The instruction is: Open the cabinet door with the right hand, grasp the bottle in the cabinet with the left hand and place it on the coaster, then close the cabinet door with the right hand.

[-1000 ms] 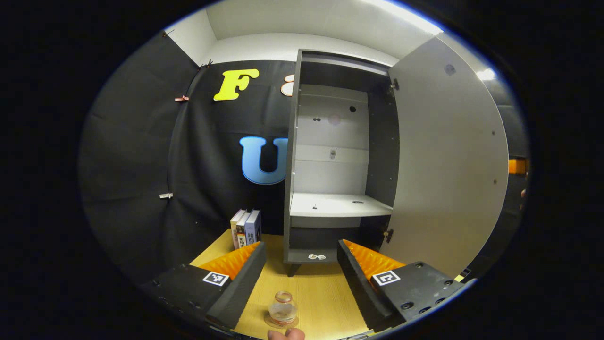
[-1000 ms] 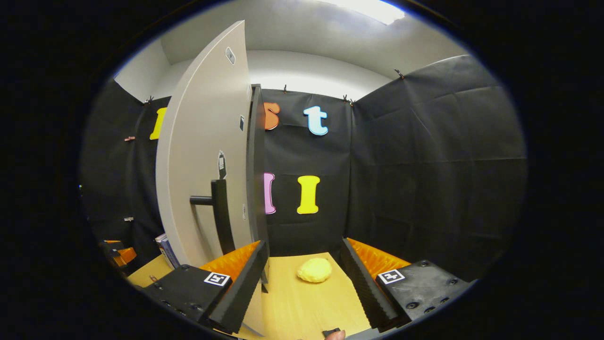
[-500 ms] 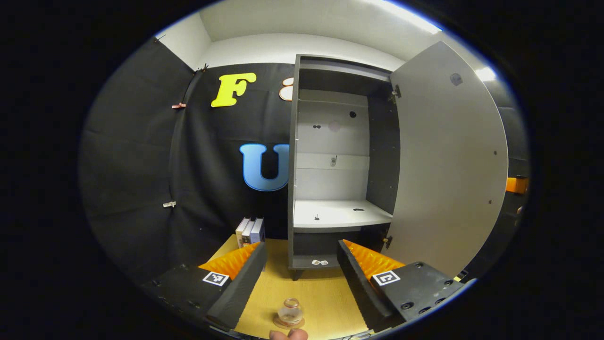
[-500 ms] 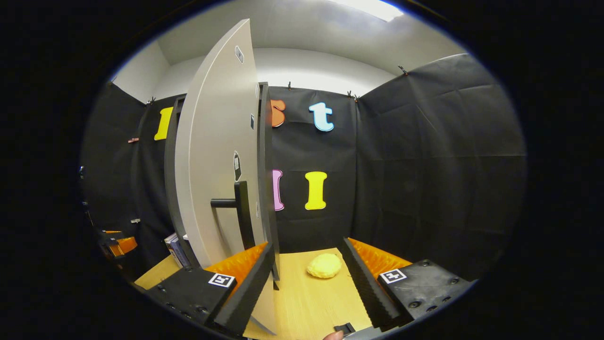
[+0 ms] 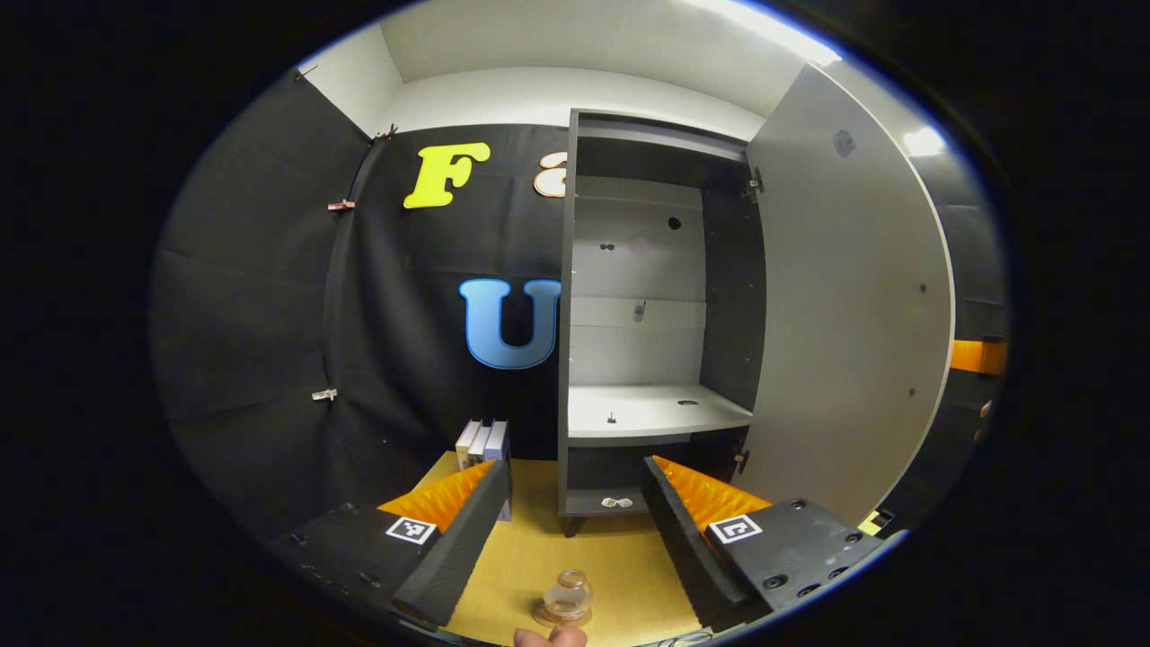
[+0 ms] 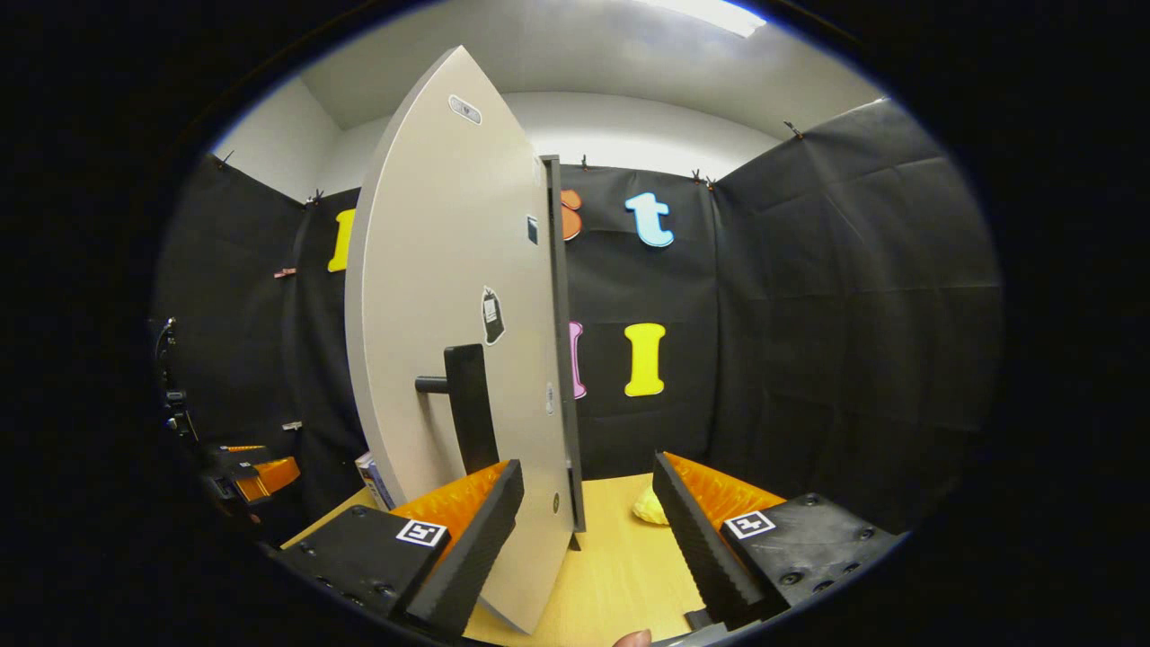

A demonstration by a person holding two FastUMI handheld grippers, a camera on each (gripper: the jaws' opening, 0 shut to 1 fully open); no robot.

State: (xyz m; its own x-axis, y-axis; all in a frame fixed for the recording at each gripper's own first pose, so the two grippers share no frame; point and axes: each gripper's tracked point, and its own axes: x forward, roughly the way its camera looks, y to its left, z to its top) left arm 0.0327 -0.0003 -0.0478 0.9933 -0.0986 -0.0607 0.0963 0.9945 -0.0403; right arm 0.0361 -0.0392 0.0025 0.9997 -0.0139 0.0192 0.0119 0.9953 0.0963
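In the left gripper view, the left gripper (image 5: 575, 526) is held wide open with nothing between its fingers. Just beyond them, a small clear bottle (image 5: 569, 594) is seen standing upright on a round coaster (image 5: 544, 617) on the wooden bench (image 5: 539, 557). Farther back, the cabinet (image 5: 656, 314) is shown open and its white shelf (image 5: 651, 415) bare; books (image 5: 482, 442) stand to its left. In the right gripper view, the right gripper (image 6: 588, 521) is likewise spread wide and empty. The lower edge of the cabinet door (image 6: 449, 296) lies between its fingers, the black handle (image 6: 467, 404) just above the left finger. A yellow lump (image 6: 649, 509) rests on the bench behind.
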